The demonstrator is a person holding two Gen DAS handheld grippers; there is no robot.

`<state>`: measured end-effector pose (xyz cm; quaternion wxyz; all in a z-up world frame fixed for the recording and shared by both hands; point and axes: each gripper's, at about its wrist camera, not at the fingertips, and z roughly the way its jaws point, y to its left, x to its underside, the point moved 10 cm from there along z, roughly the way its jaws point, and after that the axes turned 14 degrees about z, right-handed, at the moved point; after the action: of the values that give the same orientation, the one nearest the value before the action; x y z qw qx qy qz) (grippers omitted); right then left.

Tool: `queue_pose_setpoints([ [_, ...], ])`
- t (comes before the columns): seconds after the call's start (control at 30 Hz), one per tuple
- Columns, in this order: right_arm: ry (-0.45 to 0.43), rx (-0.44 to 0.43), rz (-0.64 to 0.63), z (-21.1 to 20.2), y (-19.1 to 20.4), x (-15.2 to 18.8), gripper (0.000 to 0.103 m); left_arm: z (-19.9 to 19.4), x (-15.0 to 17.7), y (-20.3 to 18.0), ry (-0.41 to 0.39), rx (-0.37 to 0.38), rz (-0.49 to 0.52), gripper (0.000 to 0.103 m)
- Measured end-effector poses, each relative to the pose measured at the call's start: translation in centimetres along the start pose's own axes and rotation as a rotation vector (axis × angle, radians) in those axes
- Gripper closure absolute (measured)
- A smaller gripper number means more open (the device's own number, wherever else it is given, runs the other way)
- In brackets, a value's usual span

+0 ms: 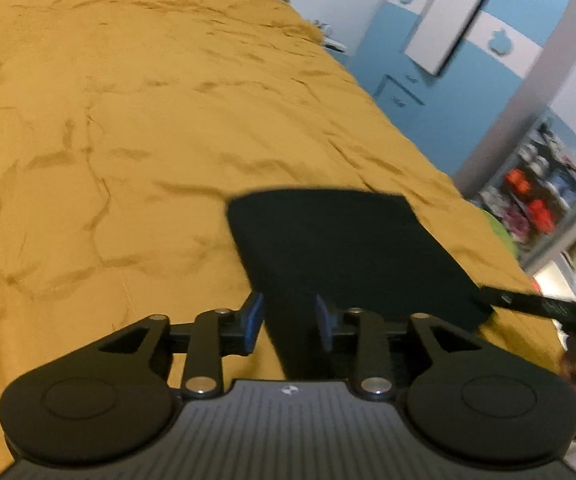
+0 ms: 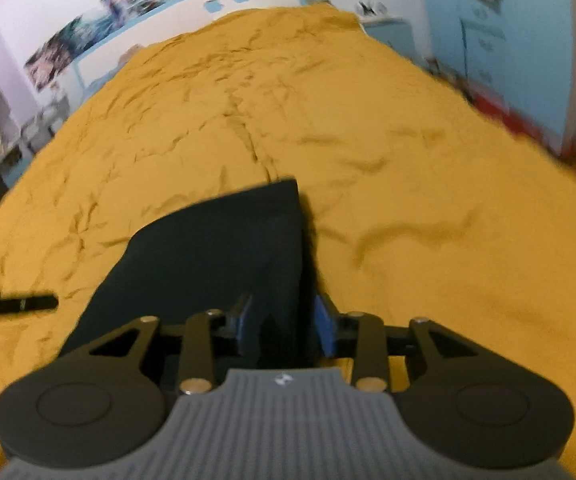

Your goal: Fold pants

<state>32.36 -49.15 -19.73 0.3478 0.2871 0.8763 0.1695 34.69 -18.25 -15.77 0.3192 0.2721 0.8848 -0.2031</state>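
Pants (image 1: 351,256), dark and folded into a compact rectangle, lie on your mustard bedspread (image 1: 128,140). Both the left gripper (image 1: 289,320) and right gripper (image 2: 284,324) stand open astride the near edge; judge whether another fold remains.

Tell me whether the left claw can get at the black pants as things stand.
Probably yes. The dark pants lie flat on the mustard bedspread, their near edge already between the left claw's parted blue pads, with nothing in between. Whether the pads touch the cloth is unclear.
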Motion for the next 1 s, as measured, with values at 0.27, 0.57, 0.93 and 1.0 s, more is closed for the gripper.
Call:
queue_pose_setpoints([
  [0.27,-0.001,-0.014,0.043,-1.2,-0.6,2.3,0.072,-1.9,5.2,-3.5,0.039,-0.027,0.150,0.058],
  [0.57,0.009,-0.023,0.051,-1.1,-0.6,2.1,0.072,0.4,5.2,-5.8,0.062,-0.196,0.414,0.087],
  [0.93,0.014,-0.026,0.057,-0.7,-0.9,2.2,0.072,0.0,7.9,-7.8,0.112,-0.224,0.475,0.103],
  [1.0,0.017,-0.024,0.055,-0.7,-1.0,2.2,0.072,0.1,8.9,-7.4,0.133,-0.203,0.410,0.103],
])
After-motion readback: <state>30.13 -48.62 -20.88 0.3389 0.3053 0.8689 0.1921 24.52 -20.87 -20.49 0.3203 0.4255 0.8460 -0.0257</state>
